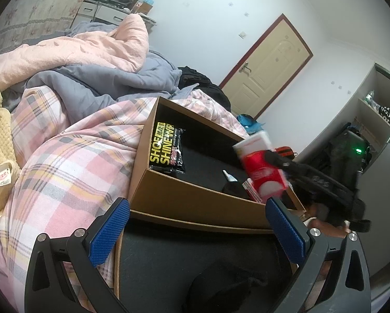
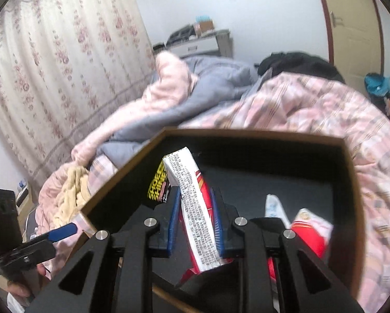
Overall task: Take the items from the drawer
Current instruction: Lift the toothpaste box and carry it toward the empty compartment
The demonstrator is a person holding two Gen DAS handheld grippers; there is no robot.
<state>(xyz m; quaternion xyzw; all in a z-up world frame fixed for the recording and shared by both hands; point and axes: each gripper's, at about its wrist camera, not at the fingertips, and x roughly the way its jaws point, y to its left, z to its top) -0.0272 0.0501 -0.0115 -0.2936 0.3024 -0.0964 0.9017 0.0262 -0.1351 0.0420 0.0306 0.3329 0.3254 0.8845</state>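
My right gripper (image 2: 195, 206) is clamped on a red-and-white packet (image 2: 195, 208), blue pads pressing both its faces. The packet is lifted over the drawer (image 2: 351, 172), near its right wall. The packet's lower end is cut off behind the gripper body, and its print is too small to read. The left wrist view blurs it, so the front label stays unreadable.

My left gripper (image 1: 197, 232) has its fingers spread wide, nothing between them, at the drawer's near edge.

In the drawer I count one black shoe-shine wipes pack (image 1: 167, 151) at the far left corner, one small white tube (image 2: 274, 206) near the front, and one more red-and-white packet (image 2: 312, 232) at the front right corner, half hidden by my gripper.

The drawer sits on a plaid quilt (image 1: 64, 161).
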